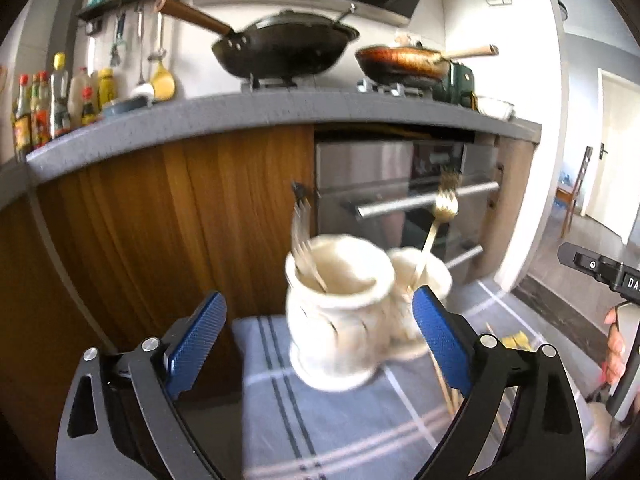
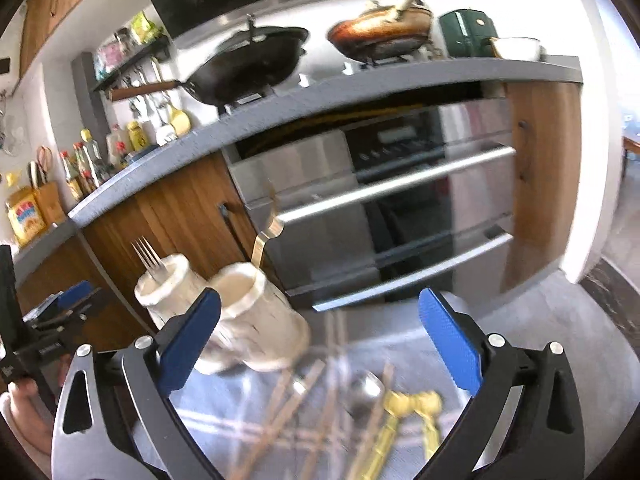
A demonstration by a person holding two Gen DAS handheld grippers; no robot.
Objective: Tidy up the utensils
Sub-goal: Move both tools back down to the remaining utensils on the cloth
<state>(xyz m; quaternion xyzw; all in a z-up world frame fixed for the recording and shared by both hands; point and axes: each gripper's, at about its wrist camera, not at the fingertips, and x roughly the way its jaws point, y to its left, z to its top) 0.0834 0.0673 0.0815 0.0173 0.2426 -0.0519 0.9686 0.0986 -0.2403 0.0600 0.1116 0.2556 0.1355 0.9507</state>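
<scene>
Striped cloth (image 1: 340, 420) bears two holders (image 1: 340, 312) before both spread, empty grippers (image 1: 320, 344).

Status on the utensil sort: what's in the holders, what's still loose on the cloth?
Done: silver fork stands in the near cream ceramic holder, gold fork in the second cream holder.
In hand: nothing; left gripper and right gripper both have open, empty jaws.
Left: wooden chopsticks, a metal spoon and gold-handled pieces lie on the striped cloth.
</scene>
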